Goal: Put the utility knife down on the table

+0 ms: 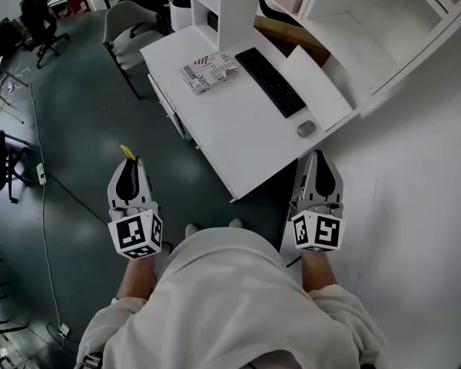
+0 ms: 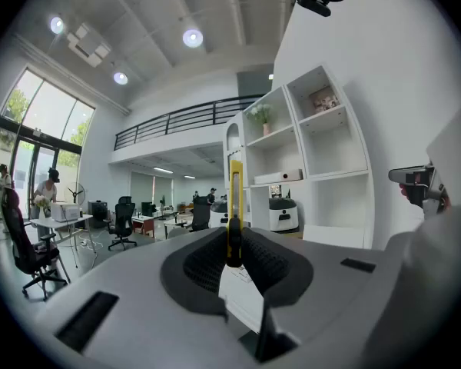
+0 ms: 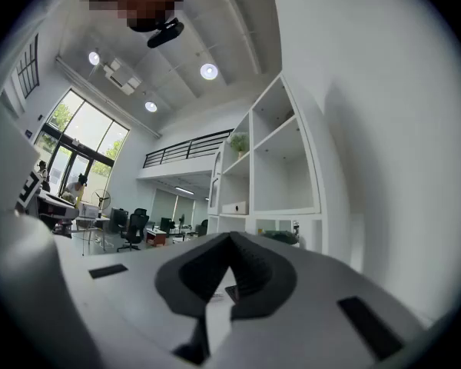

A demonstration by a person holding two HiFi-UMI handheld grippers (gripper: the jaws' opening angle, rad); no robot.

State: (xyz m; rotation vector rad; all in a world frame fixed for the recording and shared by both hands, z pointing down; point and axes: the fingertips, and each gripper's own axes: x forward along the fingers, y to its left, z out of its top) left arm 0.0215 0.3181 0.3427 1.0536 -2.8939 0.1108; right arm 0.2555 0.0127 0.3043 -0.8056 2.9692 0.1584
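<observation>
A yellow utility knife (image 2: 234, 206) stands clamped between the jaws of my left gripper (image 2: 232, 256); its tip (image 1: 127, 151) pokes out ahead of that gripper (image 1: 127, 174) in the head view, over the dark floor left of the white table (image 1: 238, 129). My right gripper (image 1: 320, 167) is level at the table's near right corner, jaws closed with nothing between them (image 3: 229, 271). Both grippers are held in front of the person's body, short of the table top.
On the table lie a black keyboard (image 1: 270, 81), a grey mouse (image 1: 306, 128) and a printed packet (image 1: 209, 71). A white shelf unit (image 1: 353, 21) rises behind. An office chair (image 1: 127, 33) stands at the table's far left; cables run across the floor.
</observation>
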